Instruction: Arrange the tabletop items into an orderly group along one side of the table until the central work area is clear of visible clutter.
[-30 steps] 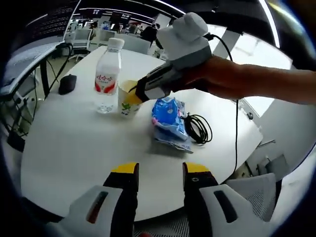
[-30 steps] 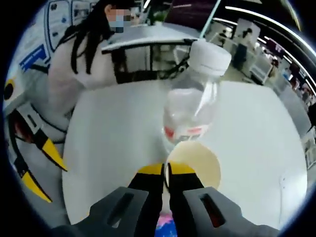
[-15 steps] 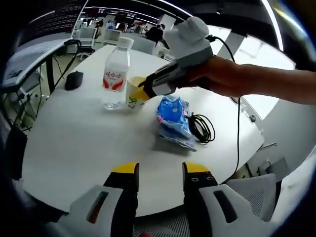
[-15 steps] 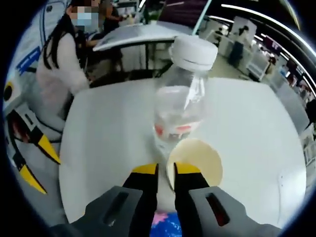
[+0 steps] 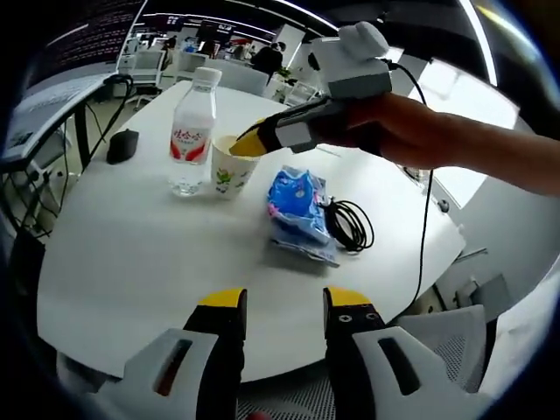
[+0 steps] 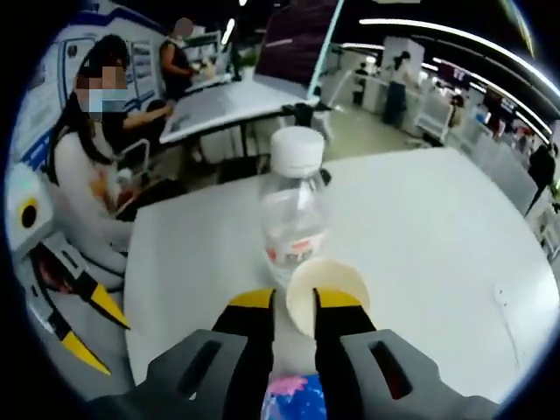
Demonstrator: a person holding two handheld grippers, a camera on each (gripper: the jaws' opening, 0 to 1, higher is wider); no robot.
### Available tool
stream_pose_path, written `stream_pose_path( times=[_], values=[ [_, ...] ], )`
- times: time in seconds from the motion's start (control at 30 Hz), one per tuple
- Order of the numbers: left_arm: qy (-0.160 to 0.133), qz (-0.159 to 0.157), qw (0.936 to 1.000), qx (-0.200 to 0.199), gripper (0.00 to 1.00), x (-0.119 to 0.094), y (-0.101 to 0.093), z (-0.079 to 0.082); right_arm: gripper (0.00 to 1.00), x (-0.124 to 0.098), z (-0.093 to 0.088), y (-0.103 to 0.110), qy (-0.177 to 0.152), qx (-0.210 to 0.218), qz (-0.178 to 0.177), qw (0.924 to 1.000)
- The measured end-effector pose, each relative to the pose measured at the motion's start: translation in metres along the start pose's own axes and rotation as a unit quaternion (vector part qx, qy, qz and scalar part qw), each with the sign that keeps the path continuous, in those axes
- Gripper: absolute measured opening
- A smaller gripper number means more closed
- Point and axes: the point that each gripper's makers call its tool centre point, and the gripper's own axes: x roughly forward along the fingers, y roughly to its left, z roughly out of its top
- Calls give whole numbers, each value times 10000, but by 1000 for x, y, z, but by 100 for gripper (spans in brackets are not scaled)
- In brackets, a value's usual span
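On the round white table (image 5: 131,254) a clear water bottle (image 5: 191,131) with a red label stands beside a paper cup (image 5: 229,168). Right of them lie a blue packet (image 5: 297,206) and a coiled black cable (image 5: 350,226). My right gripper (image 5: 247,142), held by a hand, hovers at the cup's rim. In the right gripper view its jaws (image 6: 294,302) stand open astride the near rim of the cup (image 6: 328,293), with the bottle (image 6: 293,210) just behind and the packet (image 6: 293,392) below. My left gripper (image 5: 284,299) is open over the table's near edge, holding nothing.
A black mouse (image 5: 121,146) lies at the table's far left. A mesh chair (image 5: 455,343) stands off the near right edge. A seated person (image 6: 83,175) and another desk (image 6: 227,101) are beyond the table. The left gripper (image 6: 114,348) shows at the left edge.
My right gripper's jaws have parted from the cup's rim and the gripper has pulled back and up. The cup stays standing next to the bottle. The left gripper has kept its opening.
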Motion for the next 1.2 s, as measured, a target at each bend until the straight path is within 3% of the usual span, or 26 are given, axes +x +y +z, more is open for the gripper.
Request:
stream_pose_path(
  times=[0.17,0.4,0.63,0.83,1.03,1.2],
  values=[
    [48,-16,10000,45,33,-1,-3,-4,14,-20,-4,0,-165,193,-118,9996],
    [66,-16,10000,26,33,-1,-7,-9,14,-44,-30,-8,-252,569,-304,9976],
    [141,-58,9999,80,33,-1,-12,-14,14,-76,-51,-20,-453,1129,-627,9906],
    [182,-77,9998,96,33,-1,-15,-17,13,-99,-90,-26,-406,1497,-861,9841],
    [227,-84,9996,135,33,-2,-15,-19,14,-121,-143,-21,-169,1797,-1018,9783],
    [213,-90,9996,160,32,0,-17,-15,14,-129,-171,-15,-48,1997,-1085,9738]
  ],
)
